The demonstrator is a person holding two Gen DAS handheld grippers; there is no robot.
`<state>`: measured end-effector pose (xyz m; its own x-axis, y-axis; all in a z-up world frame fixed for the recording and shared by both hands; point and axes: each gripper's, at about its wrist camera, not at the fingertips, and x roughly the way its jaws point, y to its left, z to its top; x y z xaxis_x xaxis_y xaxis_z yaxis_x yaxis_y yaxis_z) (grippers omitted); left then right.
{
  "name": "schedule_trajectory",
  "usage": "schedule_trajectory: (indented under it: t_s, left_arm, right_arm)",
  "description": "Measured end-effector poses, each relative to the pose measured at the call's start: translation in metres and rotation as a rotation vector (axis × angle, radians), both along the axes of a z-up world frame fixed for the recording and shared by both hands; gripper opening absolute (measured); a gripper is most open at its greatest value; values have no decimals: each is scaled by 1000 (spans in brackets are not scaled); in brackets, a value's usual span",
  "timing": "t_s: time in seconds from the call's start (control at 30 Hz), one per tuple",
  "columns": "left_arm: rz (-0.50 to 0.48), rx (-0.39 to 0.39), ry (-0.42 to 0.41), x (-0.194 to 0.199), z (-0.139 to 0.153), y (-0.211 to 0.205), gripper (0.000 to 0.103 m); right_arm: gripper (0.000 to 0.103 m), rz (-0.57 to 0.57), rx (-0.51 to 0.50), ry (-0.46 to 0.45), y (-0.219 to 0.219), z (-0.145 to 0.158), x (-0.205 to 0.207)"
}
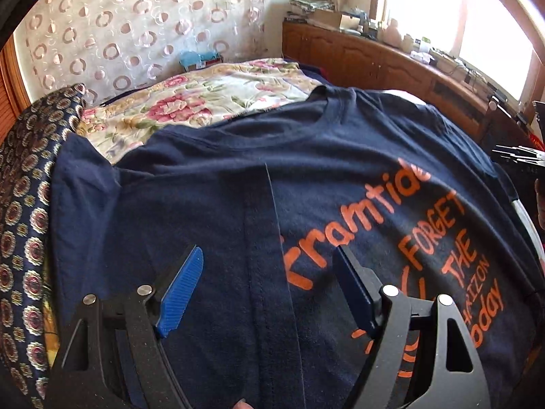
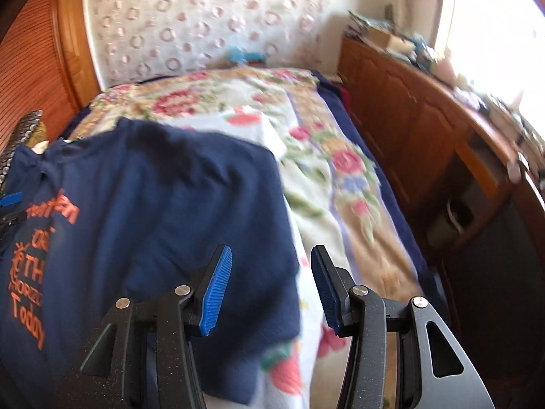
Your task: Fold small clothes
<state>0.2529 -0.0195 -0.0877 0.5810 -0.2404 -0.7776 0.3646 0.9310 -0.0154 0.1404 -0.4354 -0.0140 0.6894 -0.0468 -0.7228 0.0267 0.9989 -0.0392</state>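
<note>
So there's a navy t-shirt (image 1: 218, 177) lying spread out on the bed (image 1: 204, 92), print side up, with orange lettering (image 1: 385, 238) across the chest. One side panel looks folded in over the body, since a straight fabric edge runs down the middle in the left wrist view. The collar points toward the far end of the bed, and the shirt rests on a floral blanket (image 2: 344, 184).

The left tool (image 1: 269, 266) hangs just above the shirt's middle, blue pads spread wide apart, nothing between them. The right tool (image 2: 270, 266) is also spread open and holding nothing; it sits over the shirt's right edge, one pad above navy fabric and the other over the blanket. Can't tell if either one actually touches the cloth. The right view is kinda blurry.

A patterned dark cloth (image 1: 24, 211) is bunched along the left side of the bed, touching the shirt's sleeve. Behind the bed hangs a curtain with circles (image 1: 129, 17), and a wooden cabinet (image 1: 374, 58) cluttered with stuff runs under the bright window (image 1: 477, 17).
</note>
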Motion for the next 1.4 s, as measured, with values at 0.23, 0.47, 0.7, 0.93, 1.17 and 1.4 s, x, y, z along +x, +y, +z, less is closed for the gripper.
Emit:
schedule_trajectory:
  t_s: [0.23,0.47,0.7,0.93,1.17,1.4]
  left_arm:
    - [-11,13,0,-2,-2,-5,82]
    - [-11,11,1,-2,-2,-5,83]
    - [-11,12,0,-1,-2,-5,83]
    - [-11,12,-2,-1,-2,-5,83]
    - [-11,10,-1,-1,-2,-5,83]
    - [-14,13,-4,-2,-1,-4,83]
  right_arm:
    - [50,-24,86,41,-15,-11,-12]
    - [48,-17,197,47,-27,-7,-16]
    - [10,-26,108,19,-18,-6,-20]
    - [8,23,24,-60,5,19,-23]
    - [8,152,8,-147,58,48,-20]
    - [8,305,30,-83,117,19,-10]
